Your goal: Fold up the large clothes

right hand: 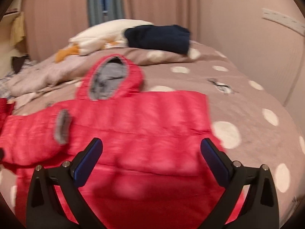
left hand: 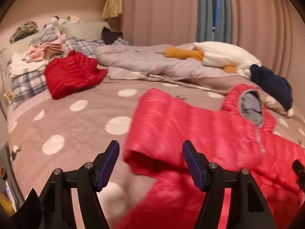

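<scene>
Nearest to me, the left gripper point(left hand: 150, 164) stands with its jaws apart, and nothing is pressed between the blue pads point(left hand: 109, 164); the cuff of a sleeve lies under the gap, but I cannot tell if it touches. The right gripper point(right hand: 151, 162) has its jaws spread wide above the body of the pink puffer jacket point(right hand: 133, 126), and holds nothing. Both views are blurred, so fine details of the cloth are hard to read.

The jacket lies spread on the dotted bedcover point(left hand: 76, 118), with its hood point(right hand: 112, 78) pointing to the far side and showing a grey lining. Its lower edge is hidden behind the gripper arms and cut off by the frame. A small dark object at the right edge of the left view is too cut off to name.

Farther away lies a red folded garment point(left hand: 72, 74), beside a checked pillow point(left hand: 26, 84) and a pile of pale clothes point(left hand: 45, 45). A rumpled grey duvet point(left hand: 144, 61) crosses the bed. Behind it rest a white and orange plush toy point(left hand: 219, 55) and a dark blue garment point(right hand: 160, 37). At the back hang the curtains point(left hand: 162, 11).
</scene>
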`<act>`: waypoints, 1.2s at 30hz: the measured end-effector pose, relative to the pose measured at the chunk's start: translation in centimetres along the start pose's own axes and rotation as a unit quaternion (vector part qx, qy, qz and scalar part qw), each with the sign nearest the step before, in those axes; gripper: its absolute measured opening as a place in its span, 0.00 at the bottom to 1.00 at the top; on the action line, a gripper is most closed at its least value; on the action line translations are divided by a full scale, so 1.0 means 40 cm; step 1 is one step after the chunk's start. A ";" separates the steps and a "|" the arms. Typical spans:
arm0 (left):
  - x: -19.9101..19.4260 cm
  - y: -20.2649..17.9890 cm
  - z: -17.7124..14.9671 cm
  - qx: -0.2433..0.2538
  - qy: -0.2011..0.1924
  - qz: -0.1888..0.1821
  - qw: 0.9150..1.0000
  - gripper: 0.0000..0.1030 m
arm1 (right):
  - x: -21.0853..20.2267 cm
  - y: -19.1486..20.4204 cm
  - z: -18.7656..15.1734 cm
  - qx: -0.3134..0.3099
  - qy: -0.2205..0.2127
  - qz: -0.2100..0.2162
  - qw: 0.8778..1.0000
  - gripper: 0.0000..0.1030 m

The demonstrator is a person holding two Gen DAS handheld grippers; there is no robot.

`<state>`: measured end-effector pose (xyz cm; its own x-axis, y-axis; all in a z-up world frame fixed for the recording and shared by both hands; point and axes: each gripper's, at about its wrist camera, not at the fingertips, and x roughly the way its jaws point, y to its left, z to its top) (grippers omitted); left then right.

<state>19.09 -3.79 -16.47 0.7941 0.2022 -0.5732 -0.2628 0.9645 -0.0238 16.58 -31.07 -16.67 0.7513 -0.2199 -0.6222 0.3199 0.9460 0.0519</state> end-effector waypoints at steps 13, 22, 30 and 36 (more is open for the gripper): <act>0.039 0.104 0.023 -0.039 0.003 0.012 0.999 0.80 | 0.179 0.197 0.016 0.010 0.118 0.167 0.979 0.99; 0.036 0.102 0.017 -0.037 0.012 0.001 0.999 0.80 | 0.157 0.255 0.006 -0.027 0.079 0.120 0.989 0.18; 0.011 0.100 0.019 -0.037 0.000 -0.010 0.999 0.80 | 0.083 0.145 0.082 0.007 0.020 0.081 0.996 0.16; 0.019 0.107 0.020 -0.046 0.009 -0.017 0.999 0.80 | 0.055 -0.018 0.107 0.039 0.008 0.008 0.999 0.16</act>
<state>19.00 0.64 -16.34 0.7942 0.1657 -0.5847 -0.2854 0.9511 -0.1183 20.48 -33.24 -14.74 0.7478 -0.2012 -0.6327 0.3528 0.9277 0.1221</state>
